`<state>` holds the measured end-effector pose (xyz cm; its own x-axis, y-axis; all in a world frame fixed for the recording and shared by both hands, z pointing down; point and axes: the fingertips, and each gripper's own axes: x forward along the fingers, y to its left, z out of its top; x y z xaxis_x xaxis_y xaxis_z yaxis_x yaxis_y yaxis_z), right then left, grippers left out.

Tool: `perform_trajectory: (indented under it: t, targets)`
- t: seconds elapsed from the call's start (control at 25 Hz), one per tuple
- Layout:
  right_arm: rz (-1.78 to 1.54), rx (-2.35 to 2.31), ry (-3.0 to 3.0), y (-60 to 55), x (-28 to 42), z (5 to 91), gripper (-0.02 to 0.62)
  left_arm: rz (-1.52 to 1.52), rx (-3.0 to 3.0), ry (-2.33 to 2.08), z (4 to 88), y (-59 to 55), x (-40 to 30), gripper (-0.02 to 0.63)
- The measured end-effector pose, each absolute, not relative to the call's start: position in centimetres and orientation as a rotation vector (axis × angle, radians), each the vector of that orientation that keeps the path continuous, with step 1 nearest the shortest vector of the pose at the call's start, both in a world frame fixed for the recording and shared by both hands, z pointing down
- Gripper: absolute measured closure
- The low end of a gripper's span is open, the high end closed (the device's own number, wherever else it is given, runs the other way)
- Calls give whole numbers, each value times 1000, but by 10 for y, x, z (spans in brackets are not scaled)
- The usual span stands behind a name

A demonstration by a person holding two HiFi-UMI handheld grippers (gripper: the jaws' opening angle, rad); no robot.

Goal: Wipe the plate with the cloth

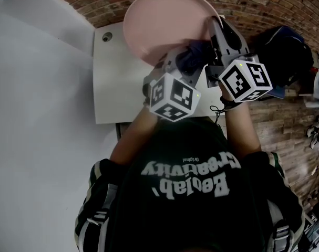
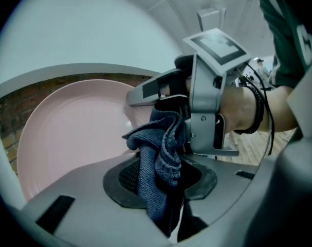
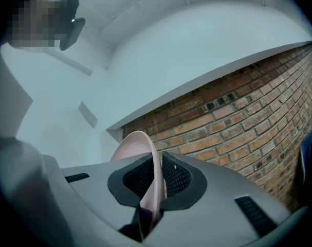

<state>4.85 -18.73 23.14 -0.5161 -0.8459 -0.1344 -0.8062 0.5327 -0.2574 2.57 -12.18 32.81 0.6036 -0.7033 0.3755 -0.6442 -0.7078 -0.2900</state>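
Plate (image 1: 164, 20): pink, round and shallow, held clear of the white table (image 1: 112, 88), which lies below the plate's near edge.

Grip: the right gripper (image 1: 214, 26) is clamped on the plate's rim at the plate's right side. The right gripper view shows the rim (image 3: 145, 158) edge-on between both jaw pads, which are closed tight against it.

Cloth (image 2: 161, 158): dark blue, bunched, and pinched between the nearly closed jaws of the left gripper (image 2: 161, 181). It sits at the plate's inner face, just beside the clamped rim. Actual contact with the face cannot be confirmed.

Orientation: being round, the plate has no long axis. It stands tilted well up from flat. Its hollow face (image 2: 68, 133) is turned toward the left gripper and its underside is turned away.

Handling, as judged:
- The plate is rigid, smooth and probably light, and liable to break or chip if dropped.
- A single rim hold lets it pivot under wiping pressure, so strokes should be light and run toward the clamped side.
- The rim is the sound place to hold it.
- The cloth is soft and limp and will conform to the plate's curve.
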Motion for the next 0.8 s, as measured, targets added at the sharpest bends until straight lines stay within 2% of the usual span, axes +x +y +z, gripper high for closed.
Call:
perform_trajectory:
  t: [0.36,0.8]
  targets:
    - [-292,-1440,2532,-191,71,251,581,-717,-2560,1235,307,-138,3,476]
    - [-226,-1393,2686,-174,36,273,583,-676,-2423,1245,259,-164,11,476]
